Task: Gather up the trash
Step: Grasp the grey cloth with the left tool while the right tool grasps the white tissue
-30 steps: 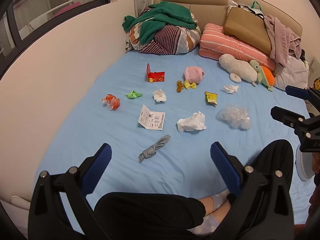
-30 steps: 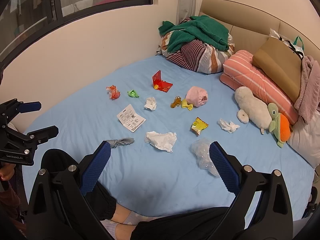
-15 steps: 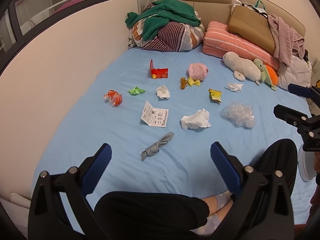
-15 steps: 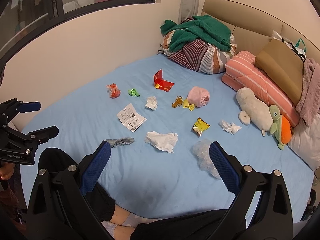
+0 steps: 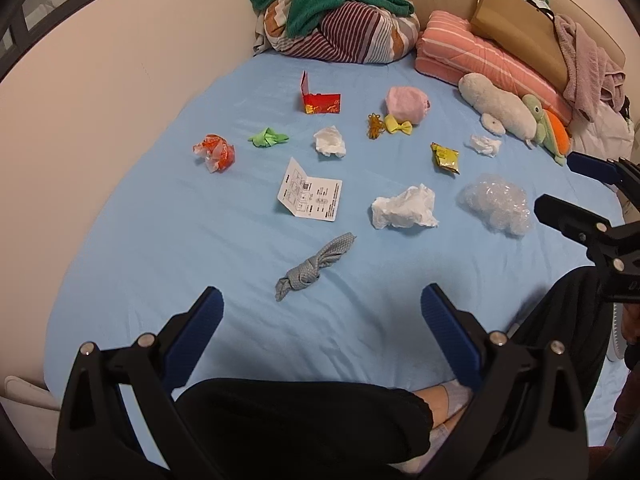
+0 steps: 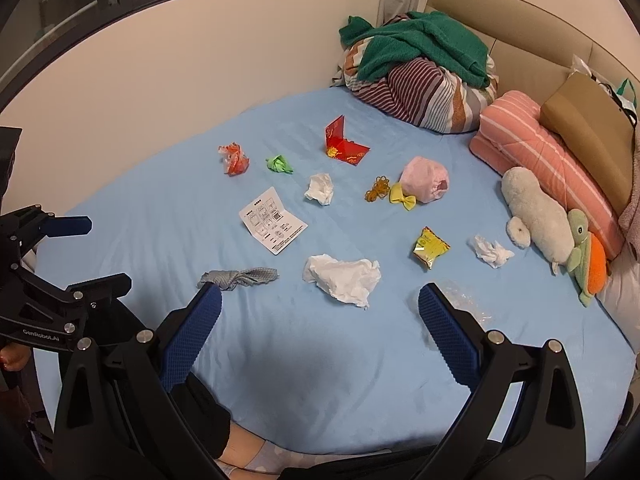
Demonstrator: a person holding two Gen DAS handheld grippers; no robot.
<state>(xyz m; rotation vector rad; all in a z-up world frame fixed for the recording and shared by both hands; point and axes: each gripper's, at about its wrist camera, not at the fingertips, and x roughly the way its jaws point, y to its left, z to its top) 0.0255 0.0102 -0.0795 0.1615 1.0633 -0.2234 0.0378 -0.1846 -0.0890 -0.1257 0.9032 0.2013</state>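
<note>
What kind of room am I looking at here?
Most likely a bedroom: a bed with a blue sheet, a padded headboard, and plush toys beside a folded pink blanket.

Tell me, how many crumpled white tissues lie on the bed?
3. A small tissue beside the leaflet, the largest tissue near the bubble wrap, another tissue beside the plush seal.

- Leaflet (image 5: 310, 189) print too small to read.
- Clear plastic wad (image 6: 464, 300) partly hidden behind right gripper (image 6: 318, 334) finger.
- White fan (image 5: 616, 336) cut off by the frame edge.
</note>
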